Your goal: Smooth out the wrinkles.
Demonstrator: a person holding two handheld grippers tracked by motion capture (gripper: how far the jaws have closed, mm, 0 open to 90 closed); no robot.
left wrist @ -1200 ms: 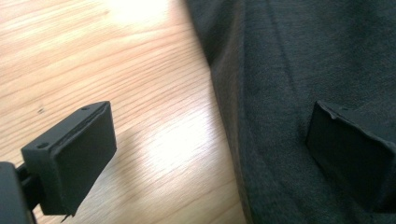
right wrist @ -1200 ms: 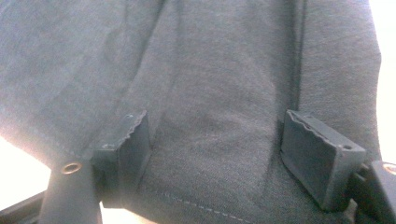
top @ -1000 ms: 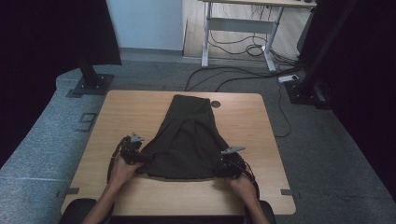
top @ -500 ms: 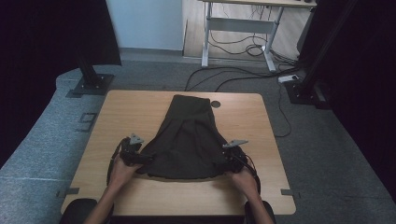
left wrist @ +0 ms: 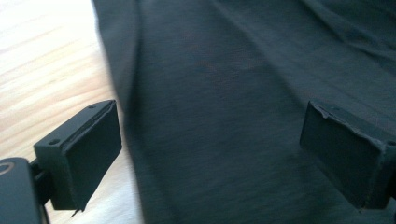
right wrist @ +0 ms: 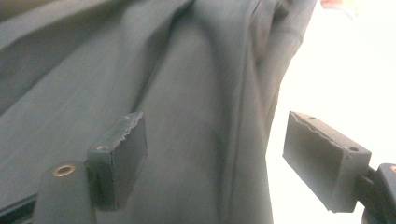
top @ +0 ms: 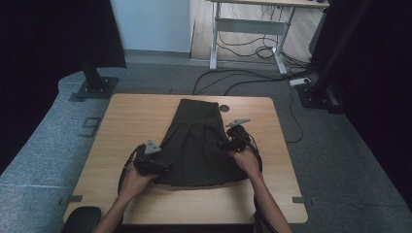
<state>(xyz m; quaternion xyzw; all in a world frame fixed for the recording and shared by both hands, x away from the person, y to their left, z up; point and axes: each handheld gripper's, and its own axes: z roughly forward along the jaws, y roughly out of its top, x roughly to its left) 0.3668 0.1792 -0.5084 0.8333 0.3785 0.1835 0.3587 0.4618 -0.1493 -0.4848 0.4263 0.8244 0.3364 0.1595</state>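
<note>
A dark olive garment [top: 197,143] lies flat on the wooden table [top: 128,121], narrow at the far end and wide toward me. My left gripper [top: 160,163] is at the garment's left edge near the hem. In the left gripper view its jaws stand wide apart over the cloth [left wrist: 224,107] and its left edge, gripping nothing. My right gripper [top: 224,144] is over the garment's right side, farther up the table. In the right gripper view its jaws are spread, straddling the cloth's folded right edge [right wrist: 252,116].
A small dark round hole [top: 224,108] sits in the table just beyond the garment's far right corner. Bare wood lies left, right and in front of the garment. Cables [top: 252,77] and stand bases [top: 94,87] lie on the floor past the table.
My right gripper has moved forward up the garment's right side and slightly inward. My left gripper has shifted a little toward the cloth's left edge.
</note>
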